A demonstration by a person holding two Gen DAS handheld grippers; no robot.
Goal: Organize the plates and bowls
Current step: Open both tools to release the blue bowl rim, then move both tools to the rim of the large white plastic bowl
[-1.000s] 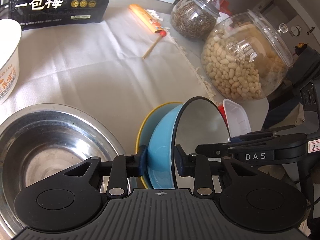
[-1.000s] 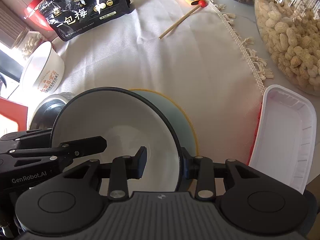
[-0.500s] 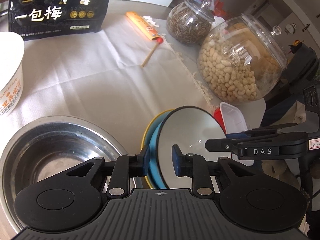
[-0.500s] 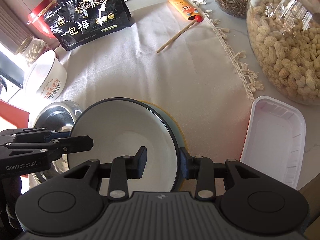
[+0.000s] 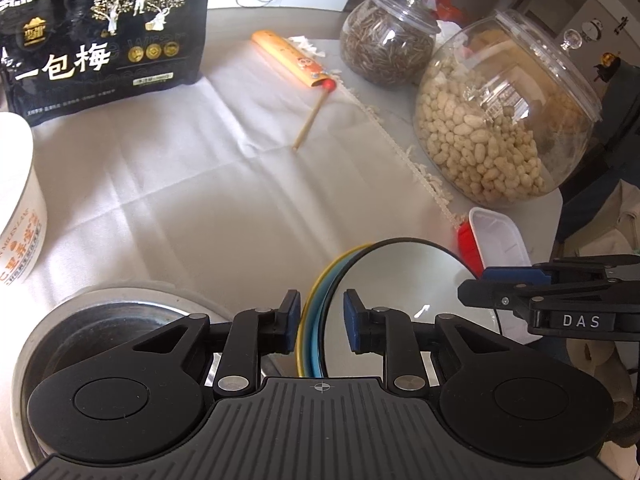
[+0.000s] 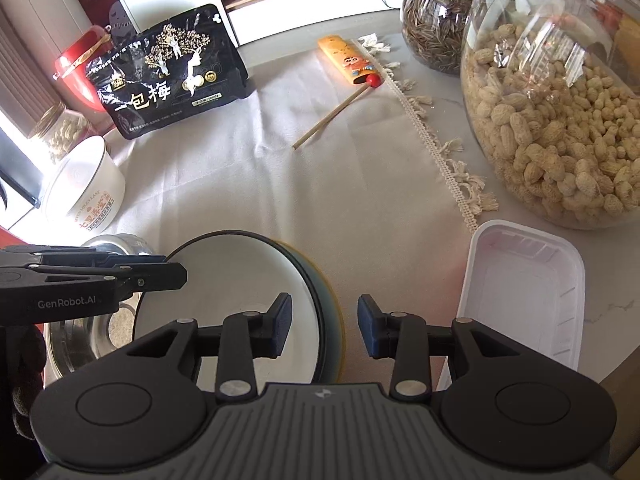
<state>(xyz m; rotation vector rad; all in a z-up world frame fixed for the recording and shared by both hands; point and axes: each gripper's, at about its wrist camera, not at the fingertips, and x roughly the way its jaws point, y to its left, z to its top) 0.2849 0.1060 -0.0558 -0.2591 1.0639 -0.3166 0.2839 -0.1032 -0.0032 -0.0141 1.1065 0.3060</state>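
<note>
White enamel lines the top bowl of the nested bowls (image 5: 400, 280), a dark-rimmed bowl sitting in a blue one, with a yellow rim outermost. We find this stack on the pale cloth (image 5: 200, 200) that covers the counter (image 6: 608, 308), nearer to us than the peanut jar (image 5: 500, 120) and to its left.

Our left tongs (image 5: 320, 304) straddle the stack's rims on the side far from the peanut jar. The gap is narrow. One pad lies against the yellow rim and the other stands over the white inside, so we cannot tell whether they pinch.

Our right tongs (image 6: 324, 312) straddle the rims on the side nearer the peanut jar. Their jaws are opening, with the rims between them and both pads clear of the enamel.

A white tray (image 6: 520, 280) lies just in front of the peanut jar, between it and the stack. A steel bowl (image 5: 120, 320) sits beyond the stack, farther still from the jar. Behind the peanut jar stands a seed jar (image 5: 388, 48), and well to the jar's left a black pouch (image 5: 100, 40) leans upright.
</note>
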